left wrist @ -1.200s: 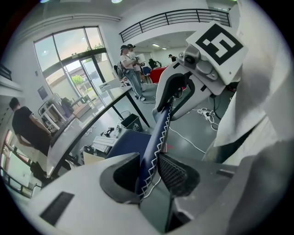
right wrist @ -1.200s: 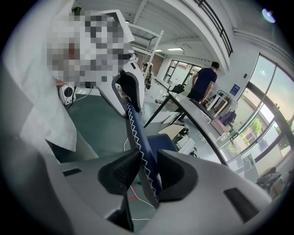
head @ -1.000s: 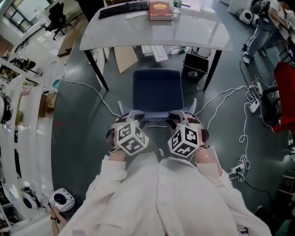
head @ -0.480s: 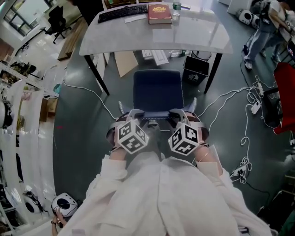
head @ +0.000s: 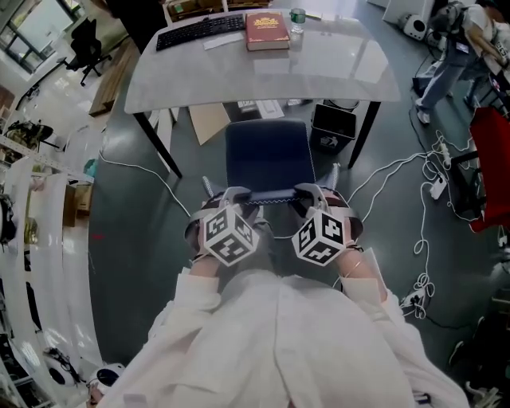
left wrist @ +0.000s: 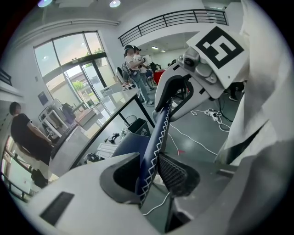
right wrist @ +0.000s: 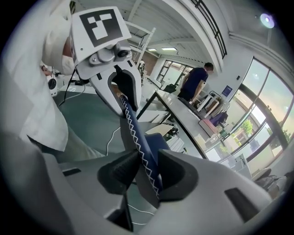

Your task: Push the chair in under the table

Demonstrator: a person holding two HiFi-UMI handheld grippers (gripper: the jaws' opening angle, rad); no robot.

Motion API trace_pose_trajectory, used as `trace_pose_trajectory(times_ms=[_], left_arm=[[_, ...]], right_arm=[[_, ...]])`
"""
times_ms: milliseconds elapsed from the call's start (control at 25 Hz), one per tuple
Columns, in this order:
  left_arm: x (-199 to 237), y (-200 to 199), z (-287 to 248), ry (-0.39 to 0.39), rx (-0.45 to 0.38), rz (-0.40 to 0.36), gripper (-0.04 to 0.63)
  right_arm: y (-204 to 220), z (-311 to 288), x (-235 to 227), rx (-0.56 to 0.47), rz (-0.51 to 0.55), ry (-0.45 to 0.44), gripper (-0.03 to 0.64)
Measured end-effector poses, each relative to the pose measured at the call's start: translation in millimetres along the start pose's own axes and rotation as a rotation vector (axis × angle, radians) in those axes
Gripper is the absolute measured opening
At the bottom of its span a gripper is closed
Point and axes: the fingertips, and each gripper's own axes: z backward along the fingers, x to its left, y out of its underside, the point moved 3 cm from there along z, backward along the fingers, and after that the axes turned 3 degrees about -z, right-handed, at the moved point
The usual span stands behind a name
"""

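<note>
A dark blue chair (head: pixel 267 155) stands in front of the grey table (head: pixel 263 68), with the front of its seat at the table's near edge. My left gripper (head: pixel 233 198) is shut on the left part of the chair's backrest top (head: pixel 269 195), and my right gripper (head: pixel 309 195) is shut on the right part. In the left gripper view the stitched blue backrest edge (left wrist: pixel 156 133) runs between the pads of my left gripper (left wrist: pixel 149 172). The right gripper view shows the same edge (right wrist: pixel 135 137) pinched by my right gripper (right wrist: pixel 144 172).
A keyboard (head: pixel 199 30), a red book (head: pixel 267 30) and a bottle (head: pixel 296 17) lie on the table. Under it sit a black bin (head: pixel 333 126) and cardboard (head: pixel 209 121). Cables (head: pixel 398 163) trail across the floor at right, near a red chair (head: pixel 490 159). A person (head: pixel 454 40) stands far right.
Both grippers have moved forward with the backrest. The chair has slid toward the table, and its seat front now reaches the table's edge.
</note>
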Motion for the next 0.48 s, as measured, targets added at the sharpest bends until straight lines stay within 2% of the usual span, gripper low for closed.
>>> trace_pose_trajectory(times_ms=[480], left_arm=[[88, -18, -42, 0.058, -0.03, -0.028, 0.117]], right_arm=[[-15, -54, -83, 0.024, -0.05, 0.055, 0.135]])
